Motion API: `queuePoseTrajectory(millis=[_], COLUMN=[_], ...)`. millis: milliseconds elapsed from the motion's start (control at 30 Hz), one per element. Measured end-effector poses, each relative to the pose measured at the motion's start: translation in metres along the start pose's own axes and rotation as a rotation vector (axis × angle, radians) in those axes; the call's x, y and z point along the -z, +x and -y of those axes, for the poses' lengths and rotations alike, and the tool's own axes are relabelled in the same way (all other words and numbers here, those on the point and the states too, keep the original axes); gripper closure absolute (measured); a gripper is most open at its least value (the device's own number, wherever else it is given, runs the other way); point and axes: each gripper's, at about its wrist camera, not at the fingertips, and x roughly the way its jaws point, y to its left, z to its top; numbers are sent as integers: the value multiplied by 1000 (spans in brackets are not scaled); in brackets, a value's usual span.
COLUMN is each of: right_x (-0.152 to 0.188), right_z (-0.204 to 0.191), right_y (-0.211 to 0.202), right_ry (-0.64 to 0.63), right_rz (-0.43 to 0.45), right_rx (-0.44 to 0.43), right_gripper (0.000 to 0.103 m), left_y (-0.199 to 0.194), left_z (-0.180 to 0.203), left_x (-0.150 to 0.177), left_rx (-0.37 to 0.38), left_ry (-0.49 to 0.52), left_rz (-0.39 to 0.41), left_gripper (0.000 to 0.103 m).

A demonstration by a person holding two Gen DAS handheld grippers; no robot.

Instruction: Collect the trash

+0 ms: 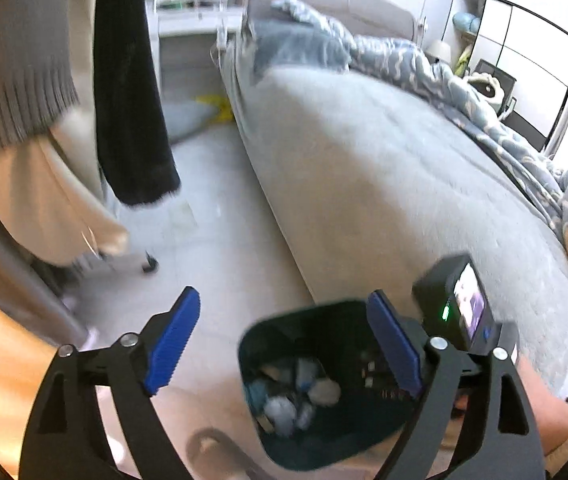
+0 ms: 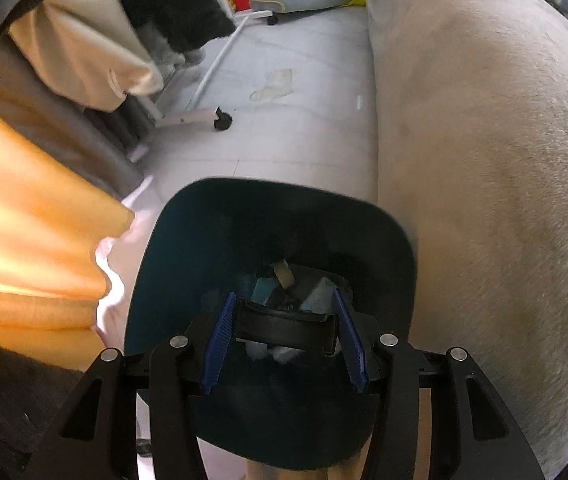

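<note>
A dark teal trash bin (image 1: 272,328) stands on the floor beside the bed; it holds several pieces of trash (image 1: 284,408). My left gripper (image 1: 284,320) is open and empty, above the bin's left side. My right gripper (image 2: 284,312) is shut on a black curved object (image 2: 284,328), held over the bin's mouth (image 2: 188,240). Inside the bin below it lie blue, white and tan scraps (image 2: 284,276). The right gripper's body with its camera screen shows in the left wrist view (image 1: 468,308).
A large bed with a grey cover (image 1: 384,168) and a blue patterned quilt (image 1: 444,76) fills the right. Hanging clothes (image 1: 132,80) and an orange curtain (image 2: 24,240) are on the left. A rack base with a castor (image 2: 222,118) and a stain (image 2: 276,84) lie on the floor.
</note>
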Motion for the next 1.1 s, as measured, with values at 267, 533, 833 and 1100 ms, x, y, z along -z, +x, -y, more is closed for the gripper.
queuePoseTrajectory(millis=[267,533,833,1100], right_x=[2,9,54,115], right_z=[-13,-17,35,83], right_y=[-42,-127,-241,-331], right_ry=[-65,-111,-30,19], right_rz=[113,342,539,712], right_rx=[19,71,165,268], right_gripper=[26,12,4,3], left_y=[-33,-65,-101,-128], left_z=[10,26,65,88], left_x=[-14,-20,-14,-8], left_rx=[-73,-83,-130,-191], left_ry=[-16,-88,18,14], left_rz=[157,208,247,284], left_gripper=[4,3,3,3])
